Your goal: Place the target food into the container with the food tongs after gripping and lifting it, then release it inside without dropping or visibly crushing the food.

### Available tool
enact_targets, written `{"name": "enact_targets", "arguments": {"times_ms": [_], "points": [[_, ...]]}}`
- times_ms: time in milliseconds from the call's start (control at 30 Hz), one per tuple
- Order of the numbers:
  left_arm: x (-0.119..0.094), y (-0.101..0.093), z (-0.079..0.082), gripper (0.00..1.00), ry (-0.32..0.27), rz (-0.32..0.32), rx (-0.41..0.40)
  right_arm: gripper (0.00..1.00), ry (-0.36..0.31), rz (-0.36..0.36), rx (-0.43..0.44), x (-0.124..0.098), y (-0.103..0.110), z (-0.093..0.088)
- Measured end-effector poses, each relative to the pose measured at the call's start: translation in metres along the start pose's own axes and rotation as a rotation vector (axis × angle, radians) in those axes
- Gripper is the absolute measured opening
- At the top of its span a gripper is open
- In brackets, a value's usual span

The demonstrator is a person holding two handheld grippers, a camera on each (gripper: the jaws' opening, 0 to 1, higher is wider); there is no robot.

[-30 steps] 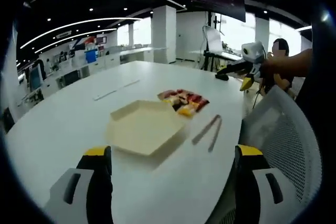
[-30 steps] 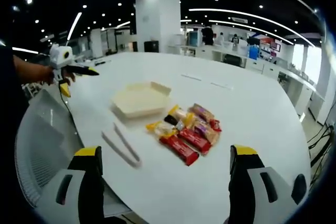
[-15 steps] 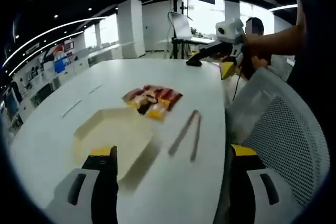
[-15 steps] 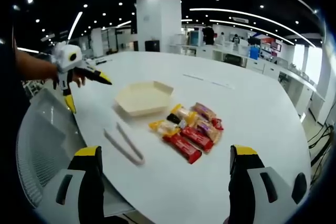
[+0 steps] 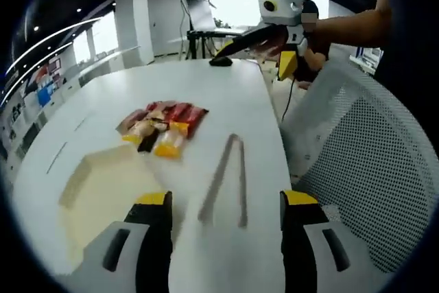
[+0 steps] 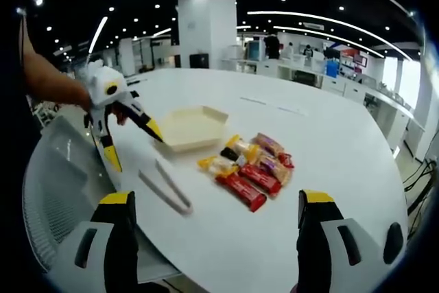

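Snacks (image 6: pixel 250 166) in wrappers lie in a loose pile on the white counter (image 6: pixel 329 142), red bars toward the near edge, yellow and brown packs behind; in the left gripper view the same pile (image 5: pixel 161 127) sits beyond the tray. None is lifted yet. Which one is the target cannot be told.

Tongs (image 6: pixel 164 186) lie flat on the counter, just beside the pile and apart from it, arms slightly splayed, closed end nearer the right tool's camera. In the left gripper view the tongs (image 5: pixel 225 180) lie just ahead of the left tool (image 5: pixel 223 238), whose jaws stand spread with nothing between them.

Tray (image 6: pixel 192 127), cream and hexagonal, sits beyond the tongs, near the pile; in the left gripper view its near rim (image 5: pixel 96 193) is blurred.

Right tool (image 6: pixel 212 238): jaws spread wide, holding nothing, well back from everything. The left tool is seen from the right gripper view (image 6: pixel 130 132) hanging above the counter near the tray, jaws apart.

Risks, as judgement:
- Tongs are thin and flat; a pinch from above may skid them across the smooth counter or toward its edge, which is close on that side.
- Wrappers look slick and overlap; tongs may drag a neighbour or let the pack slip mid-lift.
- Squeezing hard to stop slip could dent the food.
- Tray is light and shallow; a nudge may shift it.
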State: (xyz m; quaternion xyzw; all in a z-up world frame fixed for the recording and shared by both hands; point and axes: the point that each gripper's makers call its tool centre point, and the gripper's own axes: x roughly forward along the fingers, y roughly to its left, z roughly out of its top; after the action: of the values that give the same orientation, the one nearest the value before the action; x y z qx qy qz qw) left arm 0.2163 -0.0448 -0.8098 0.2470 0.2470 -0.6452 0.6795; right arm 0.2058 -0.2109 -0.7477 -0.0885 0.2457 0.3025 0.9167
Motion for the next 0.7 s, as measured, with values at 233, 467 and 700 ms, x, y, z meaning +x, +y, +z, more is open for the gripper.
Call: {"name": "enact_targets", "arguments": {"times_ms": [233, 467, 700], "points": [[0.02, -0.002, -0.008, 0.46, 0.048, -0.038, 0.061, 0.97, 0.005, -0.001, 0.004, -0.002, -0.003, -0.004], [0.031, 0.0, -0.015, 0.38, 0.087, -0.046, 0.064, 0.99, 0.01, 0.002, -0.006, -0.001, -0.004, -0.005], [0.034, 0.0, -0.02, 0.28, 0.111, -0.049, 0.093, 0.99, 0.025, 0.005, -0.018, 0.001, -0.008, -0.007]]}}
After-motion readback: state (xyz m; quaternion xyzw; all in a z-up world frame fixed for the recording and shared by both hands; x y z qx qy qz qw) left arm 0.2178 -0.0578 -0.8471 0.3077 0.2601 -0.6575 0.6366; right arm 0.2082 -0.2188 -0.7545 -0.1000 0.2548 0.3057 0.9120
